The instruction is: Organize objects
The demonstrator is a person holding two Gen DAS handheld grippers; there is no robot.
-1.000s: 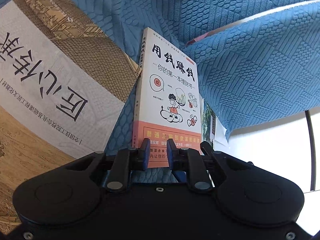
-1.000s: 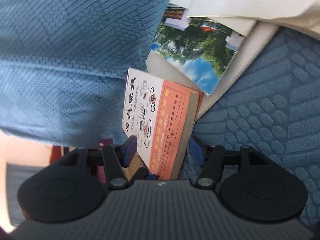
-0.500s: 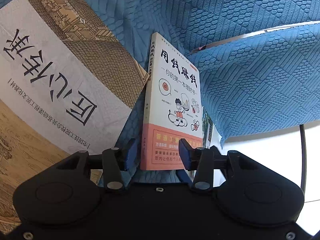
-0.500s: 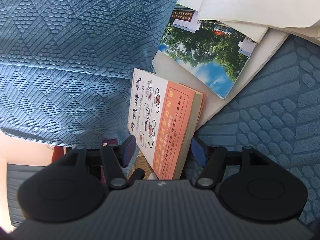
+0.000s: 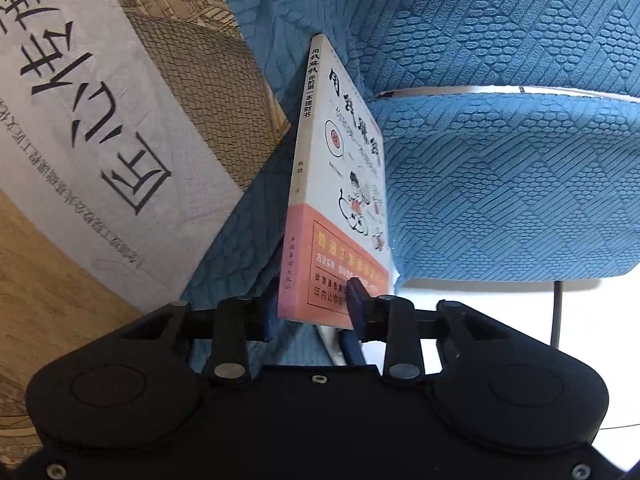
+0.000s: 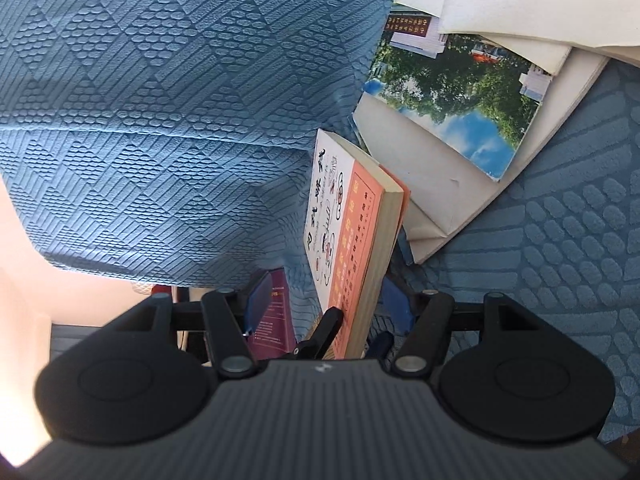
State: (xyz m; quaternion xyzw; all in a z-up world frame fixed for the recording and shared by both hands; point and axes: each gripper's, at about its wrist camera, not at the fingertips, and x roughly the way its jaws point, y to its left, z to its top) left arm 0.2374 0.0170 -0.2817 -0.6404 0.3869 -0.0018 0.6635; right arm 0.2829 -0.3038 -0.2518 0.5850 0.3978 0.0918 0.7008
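Between the left gripper's blue pads, whose jaws had just been closing, stood a slim white-and-orange glossy paperback on quilted blue fabric, clamped. The right gripper's jaws gaped around the same book without touching.

The small book stood on its edge in a tight gap. A big book leaned close on one side and a blue cushion pressed on the other. Behind it lay a stack of papers (no way through). Only the near side was free.
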